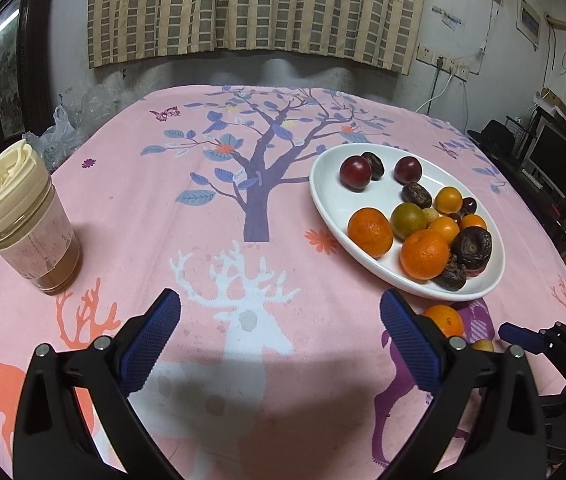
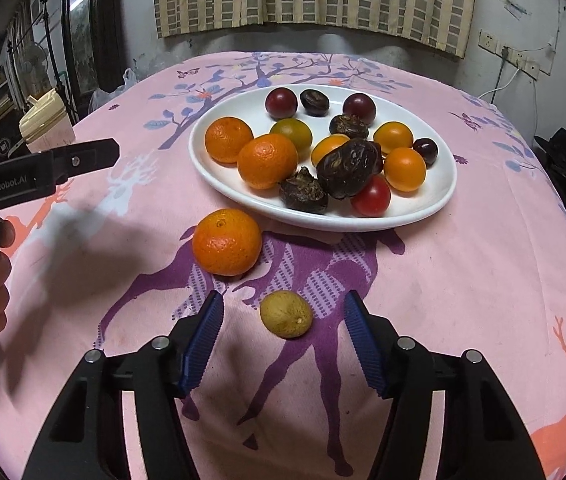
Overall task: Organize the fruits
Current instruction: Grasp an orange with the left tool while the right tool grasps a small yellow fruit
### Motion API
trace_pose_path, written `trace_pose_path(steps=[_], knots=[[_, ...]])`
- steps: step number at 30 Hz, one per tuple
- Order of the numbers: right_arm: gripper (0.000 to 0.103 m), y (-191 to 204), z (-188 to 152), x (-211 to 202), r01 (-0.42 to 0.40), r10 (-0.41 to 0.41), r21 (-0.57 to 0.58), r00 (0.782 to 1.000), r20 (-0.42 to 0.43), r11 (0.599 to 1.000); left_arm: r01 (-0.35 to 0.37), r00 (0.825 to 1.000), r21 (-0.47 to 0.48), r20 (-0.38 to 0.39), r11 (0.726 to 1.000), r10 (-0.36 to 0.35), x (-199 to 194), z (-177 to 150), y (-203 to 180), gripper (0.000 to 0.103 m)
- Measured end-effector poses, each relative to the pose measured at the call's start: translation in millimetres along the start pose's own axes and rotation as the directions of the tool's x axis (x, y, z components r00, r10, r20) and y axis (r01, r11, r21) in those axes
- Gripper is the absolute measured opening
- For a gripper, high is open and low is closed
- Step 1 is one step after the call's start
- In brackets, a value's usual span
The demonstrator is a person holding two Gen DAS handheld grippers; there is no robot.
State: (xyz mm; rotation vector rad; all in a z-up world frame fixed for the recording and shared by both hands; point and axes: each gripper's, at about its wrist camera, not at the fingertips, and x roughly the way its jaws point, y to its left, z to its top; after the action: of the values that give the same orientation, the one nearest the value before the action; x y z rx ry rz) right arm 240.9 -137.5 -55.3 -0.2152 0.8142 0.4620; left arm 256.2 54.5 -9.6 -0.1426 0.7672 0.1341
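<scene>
Right tongs (image 2: 283, 344) spread around a small yellowish fruit (image 2: 286, 314) lying on the bench just short of the white plate (image 2: 435, 196), pads not touching it. An orange (image 2: 227, 241) sits beside the plate's near rim. Left tongs (image 1: 279, 344) spread, nothing between them; a lidded cup (image 1: 27, 220) stands far left.

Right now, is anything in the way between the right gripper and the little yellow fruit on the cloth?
Nothing visible. The right gripper is open, and the small yellowish fruit lies on the tablecloth just ahead between its fingers. The loose mandarin sits off to the left.
</scene>
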Motion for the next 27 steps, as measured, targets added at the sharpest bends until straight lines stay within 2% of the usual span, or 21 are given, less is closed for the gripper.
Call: trace_pose_path(steps=[3, 8, 21, 27], knots=[[0.058, 1, 0, 2, 0.009, -0.009, -0.005, 1.0, -0.011, 1.0, -0.002, 1.0, 0.002, -0.001, 1.0, 0.002, 1, 0, 0, 0.098], [0.045, -2, -2, 8, 0.008, -0.008, 0.004, 0.999, -0.037, 1.0, -0.003, 1.0, 0.002, -0.002, 1.0, 0.003, 1, -1, 0, 0.098], [0.042, -2, -3, 11, 0.013, -0.013, -0.002, 0.999, -0.049, 1.0, -0.006, 1.0, -0.006, -0.007, 1.0, 0.006, 4, -1, 4, 0.098], [0.028, 2, -2, 11, 0.01, -0.011, -0.023, 0.999, -0.041, 1.0, -0.009, 1.0, -0.009, -0.019, 1.0, 0.009, 5, -1, 4, 0.098]])
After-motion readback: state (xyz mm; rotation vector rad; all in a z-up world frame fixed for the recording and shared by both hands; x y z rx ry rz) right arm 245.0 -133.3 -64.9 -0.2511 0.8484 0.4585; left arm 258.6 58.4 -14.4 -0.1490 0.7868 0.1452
